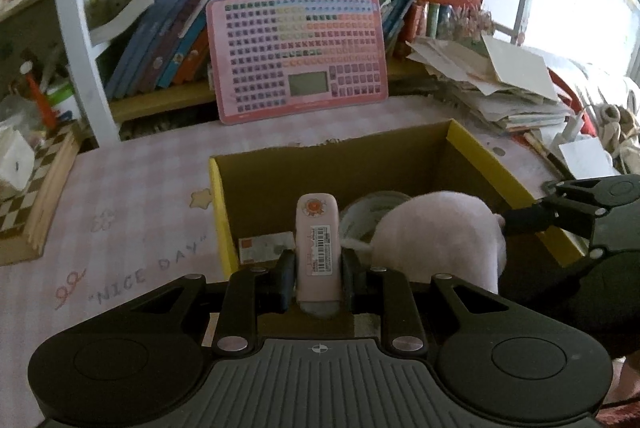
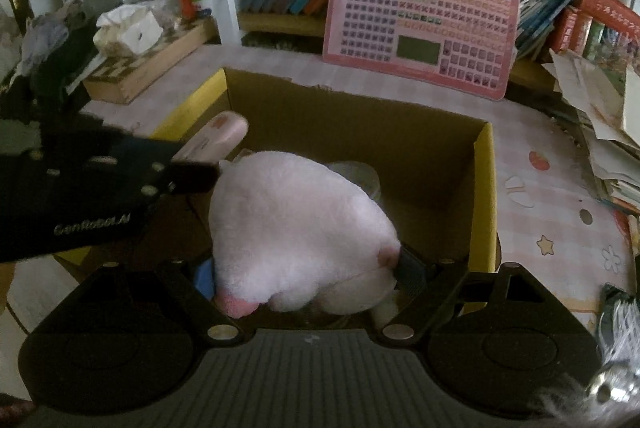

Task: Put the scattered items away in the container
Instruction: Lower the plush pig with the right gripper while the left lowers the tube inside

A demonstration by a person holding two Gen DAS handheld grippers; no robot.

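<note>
An open cardboard box with yellow edges [image 1: 476, 148] [image 2: 482, 188] stands on the pink table. My left gripper [image 1: 318, 278] is shut on a pink stick-shaped case with a barcode label [image 1: 318, 248] and holds it over the box's near left side; it also shows in the right wrist view [image 2: 218, 138]. My right gripper [image 2: 308, 280] is shut on a white plush toy [image 2: 296, 228] with pink feet and holds it over the box; the toy [image 1: 436, 236] shows in the left wrist view. A roll of tape [image 1: 372, 208] and a small card [image 1: 266, 246] lie inside the box.
A pink learning pad [image 1: 298, 56] leans on the bookshelf behind the box. A chessboard box [image 1: 36, 188] with a tissue pack stands at the left. A pile of papers [image 1: 496, 80] lies at the right. A tasselled object [image 2: 618, 312] lies by the right edge.
</note>
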